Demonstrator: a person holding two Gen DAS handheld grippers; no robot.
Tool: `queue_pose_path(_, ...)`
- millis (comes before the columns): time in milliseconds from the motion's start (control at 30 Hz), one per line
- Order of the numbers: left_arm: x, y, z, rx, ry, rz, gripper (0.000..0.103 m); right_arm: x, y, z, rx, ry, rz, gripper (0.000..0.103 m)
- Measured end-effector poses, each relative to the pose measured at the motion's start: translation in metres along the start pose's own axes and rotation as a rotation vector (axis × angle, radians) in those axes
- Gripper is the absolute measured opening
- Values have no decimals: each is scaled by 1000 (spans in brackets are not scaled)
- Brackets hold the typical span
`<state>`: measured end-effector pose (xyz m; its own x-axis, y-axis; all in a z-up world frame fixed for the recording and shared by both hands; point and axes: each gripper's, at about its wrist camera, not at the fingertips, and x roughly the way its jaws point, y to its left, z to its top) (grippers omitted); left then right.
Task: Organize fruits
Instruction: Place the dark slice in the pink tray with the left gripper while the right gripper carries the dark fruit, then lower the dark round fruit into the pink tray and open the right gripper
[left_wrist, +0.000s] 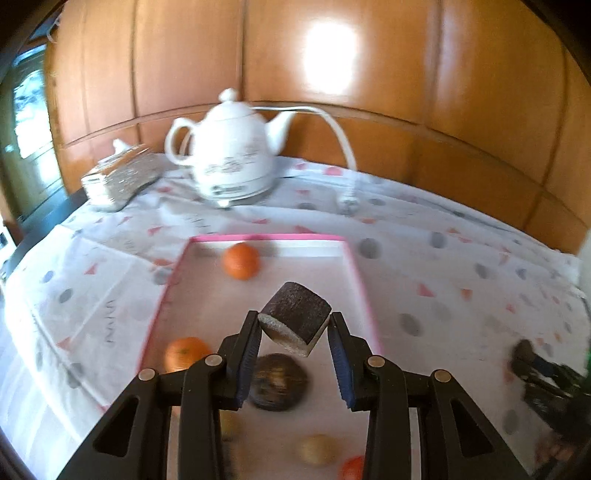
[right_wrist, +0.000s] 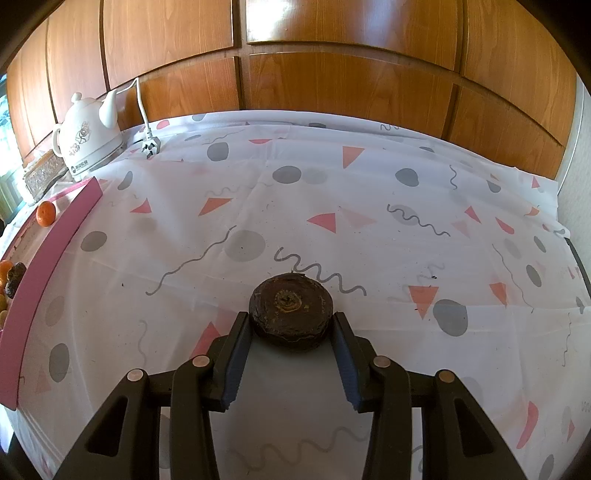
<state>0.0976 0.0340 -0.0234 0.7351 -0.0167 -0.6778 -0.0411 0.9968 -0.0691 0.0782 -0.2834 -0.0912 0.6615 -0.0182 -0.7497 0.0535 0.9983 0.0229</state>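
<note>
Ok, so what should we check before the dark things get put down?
1. Left gripper jaws clamp the cut dark brown chunk: ok.
2. Chunk is above the pink-rimmed tray: ok.
3. Bare tray floor between the round orange fruit and the dark round fruit: ok.
4. Right gripper jaws clamp the flat dark brown disc-shaped fruit: ok.
5. Disc is lifted off the patterned tablecloth: cannot tell.

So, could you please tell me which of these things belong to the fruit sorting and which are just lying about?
Job: pink-rimmed tray, oranges, cut dark fruit in left gripper, dark round fruit between right gripper fingers.
Lying about: white kettle, its plug, tissue box.
</note>
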Motion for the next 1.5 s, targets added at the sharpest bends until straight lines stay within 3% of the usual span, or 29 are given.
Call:
queue_pose_path(200, 7, 23, -3, -52, 17, 38, 38, 0, 2, 0, -10, 2, -11, 44)
queue_pose_path(667, -17, 34, -8, -72, -17, 19, 40, -1, 8, 4, -16, 18, -50, 44)
queue_pose_path(867, -24, 31, -12, -63, -15, 10, 40, -5, 28, 5, -40, 24, 6, 44)
queue_pose_path(1300, -36, 33, -18, -56, -25, 6, 43, -35, 122, 24, -187, -29, 254, 44)
queue_pose_path(1500, -45, 42, -22, -63, -37, 36, 54, -45, 171, 39, -265, -42, 375, 44)
